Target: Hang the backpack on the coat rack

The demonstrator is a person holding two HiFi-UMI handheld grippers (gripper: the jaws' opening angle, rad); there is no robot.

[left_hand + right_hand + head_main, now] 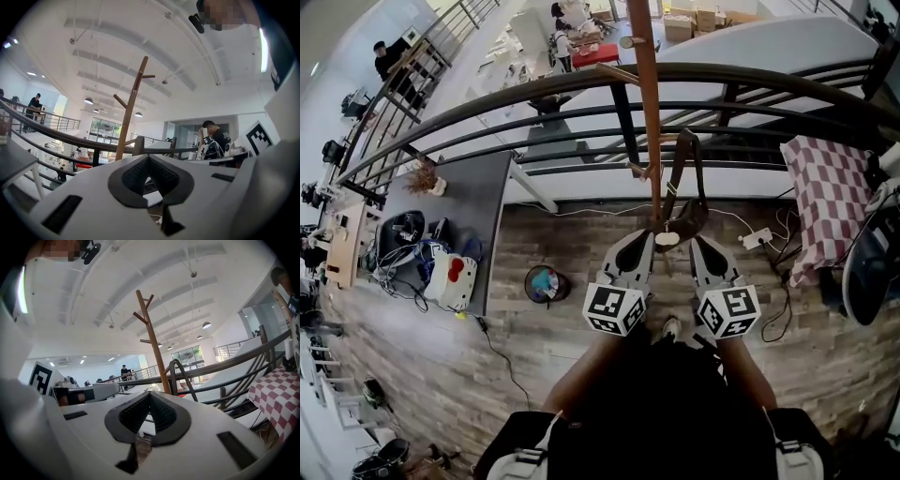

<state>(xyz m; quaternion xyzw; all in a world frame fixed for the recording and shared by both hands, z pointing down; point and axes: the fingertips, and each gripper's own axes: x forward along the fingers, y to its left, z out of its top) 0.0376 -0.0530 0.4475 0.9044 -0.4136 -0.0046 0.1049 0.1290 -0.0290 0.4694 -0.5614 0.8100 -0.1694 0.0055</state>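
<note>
The wooden coat rack stands just in front of me by the railing; its pole also rises in the left gripper view and the right gripper view. A dark backpack hangs against the pole, its strap looped over a low peg. My left gripper is just below and left of the bag, my right gripper just below and right. Both point at the rack. In each gripper view the jaws meet with nothing between them: left gripper, right gripper.
A dark metal railing runs behind the rack. A grey table with cables and a red-and-white item stands at left. A round bin sits on the wood floor. A checked cloth and a power strip lie right.
</note>
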